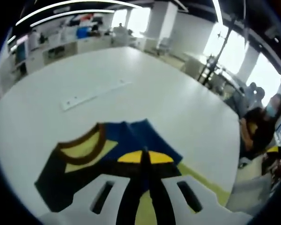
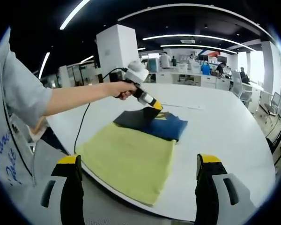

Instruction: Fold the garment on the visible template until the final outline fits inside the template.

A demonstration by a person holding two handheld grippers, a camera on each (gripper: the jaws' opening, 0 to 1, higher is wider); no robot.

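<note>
White table [image 2: 225, 122] spreads across an open office with ceiling light strips. At centre frame in the right gripper view lies the garment [image 2: 131, 157], its yellow part toward the bottom, its blue and dark part above. The left gripper [image 2: 157, 108] pinches that dark edge, jaws closed on cloth. The right gripper [image 2: 139, 176] stands wide apart at the bottom, empty.

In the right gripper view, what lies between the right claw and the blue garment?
The yellow-green template sheet covers that stretch of the white table, running from in front of the right claw to the blue garment.
</note>
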